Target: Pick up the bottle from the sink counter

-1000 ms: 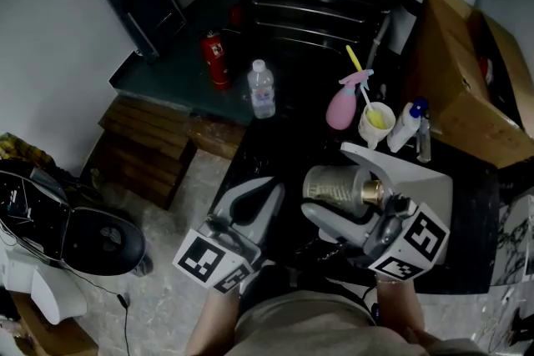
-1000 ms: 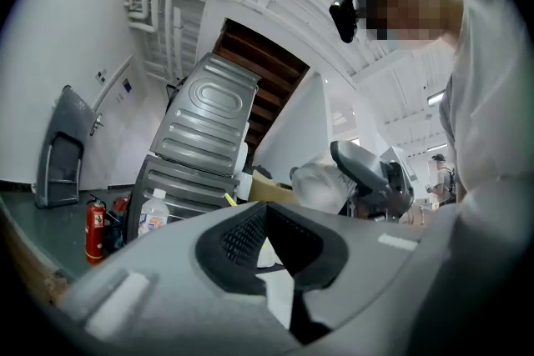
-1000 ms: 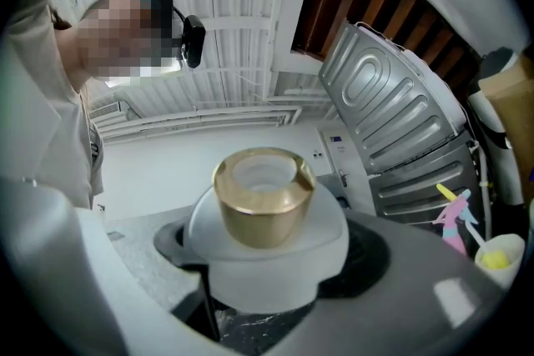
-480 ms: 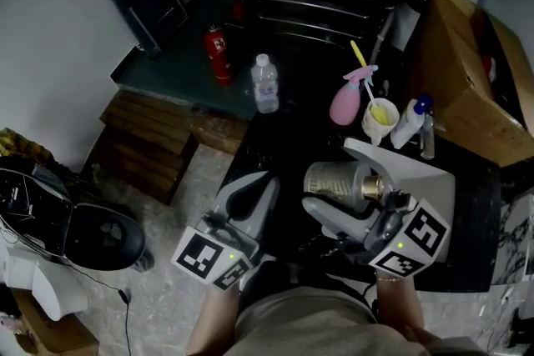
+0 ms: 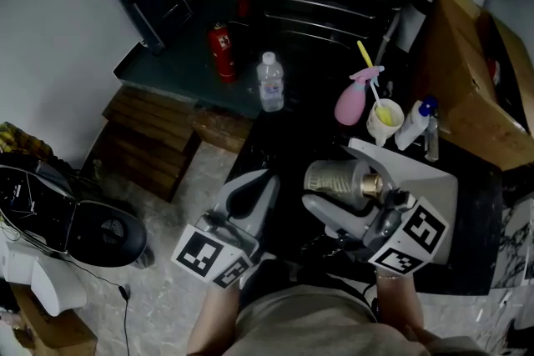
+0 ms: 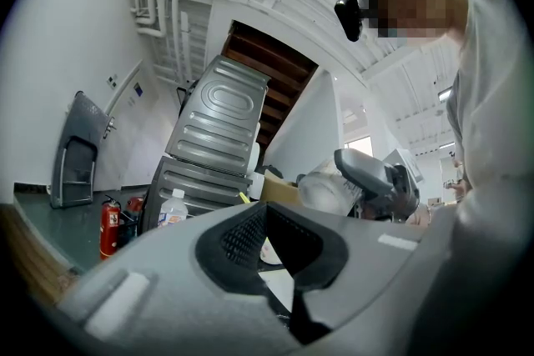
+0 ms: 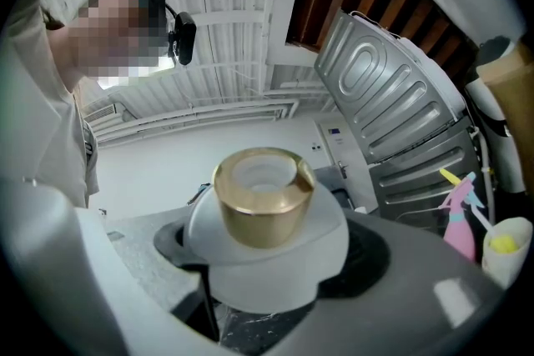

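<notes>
My right tool [image 5: 335, 179] is clenched on the frosted bottle with a gold cap [image 7: 260, 208], which hangs over the dark worktop [image 5: 279, 142] on my side of the pink spray bottle [image 5: 349, 104]. I judge it rigid, slick and breakable (probably glass), so the shoulder hold suits. My left tool [image 5: 244, 203] is closed and empty.

The left gripper [image 5: 254, 183] and right gripper [image 5: 340, 179] are pale grey shells with black pads [image 6: 246, 239], each bearing a black-and-white marker cube [image 5: 204, 258]. The person wears a beige shirt [image 5: 300, 323].

left hand-held gripper [image 5: 253, 188] with jaws together and empty, right hand-held gripper [image 5: 333, 177] tight around a bottle [image 7: 264, 204]
</notes>
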The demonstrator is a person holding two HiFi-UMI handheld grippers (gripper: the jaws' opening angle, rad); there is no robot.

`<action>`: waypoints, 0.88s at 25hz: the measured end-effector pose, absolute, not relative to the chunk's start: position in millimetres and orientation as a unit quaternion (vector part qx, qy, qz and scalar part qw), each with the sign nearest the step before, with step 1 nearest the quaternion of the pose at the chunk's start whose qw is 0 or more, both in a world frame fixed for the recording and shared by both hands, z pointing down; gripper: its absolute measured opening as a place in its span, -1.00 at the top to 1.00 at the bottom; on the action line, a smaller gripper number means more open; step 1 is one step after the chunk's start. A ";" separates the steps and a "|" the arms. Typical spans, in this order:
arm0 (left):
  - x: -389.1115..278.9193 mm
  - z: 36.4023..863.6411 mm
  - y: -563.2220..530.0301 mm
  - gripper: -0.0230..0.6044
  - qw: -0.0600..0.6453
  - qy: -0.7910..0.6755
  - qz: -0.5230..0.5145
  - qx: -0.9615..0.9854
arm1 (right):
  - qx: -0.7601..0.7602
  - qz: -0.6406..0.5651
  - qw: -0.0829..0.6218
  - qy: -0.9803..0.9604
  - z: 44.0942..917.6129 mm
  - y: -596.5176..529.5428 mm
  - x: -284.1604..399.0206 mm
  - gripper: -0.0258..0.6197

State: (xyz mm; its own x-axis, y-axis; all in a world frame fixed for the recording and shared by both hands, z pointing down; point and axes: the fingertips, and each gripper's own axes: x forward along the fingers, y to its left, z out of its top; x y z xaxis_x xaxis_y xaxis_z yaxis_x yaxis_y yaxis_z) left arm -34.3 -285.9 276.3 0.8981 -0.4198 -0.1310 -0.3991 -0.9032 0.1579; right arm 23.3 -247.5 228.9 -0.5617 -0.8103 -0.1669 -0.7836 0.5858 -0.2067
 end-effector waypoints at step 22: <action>-34.0 293.1 -293.3 0.91 0.075 -0.221 -0.047 0.971 | -0.440 -0.054 0.099 0.891 240.4 -251.2 15.5 -0.13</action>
State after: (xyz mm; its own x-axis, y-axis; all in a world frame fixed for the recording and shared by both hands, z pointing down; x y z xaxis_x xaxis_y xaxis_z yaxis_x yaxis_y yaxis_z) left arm -34.0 -293.3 293.1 0.8977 -0.4366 -0.0587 -0.4223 -0.8909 0.1672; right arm 15.5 -251.2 240.4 -0.5940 -0.7941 -0.1285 -0.7726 0.6077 -0.1841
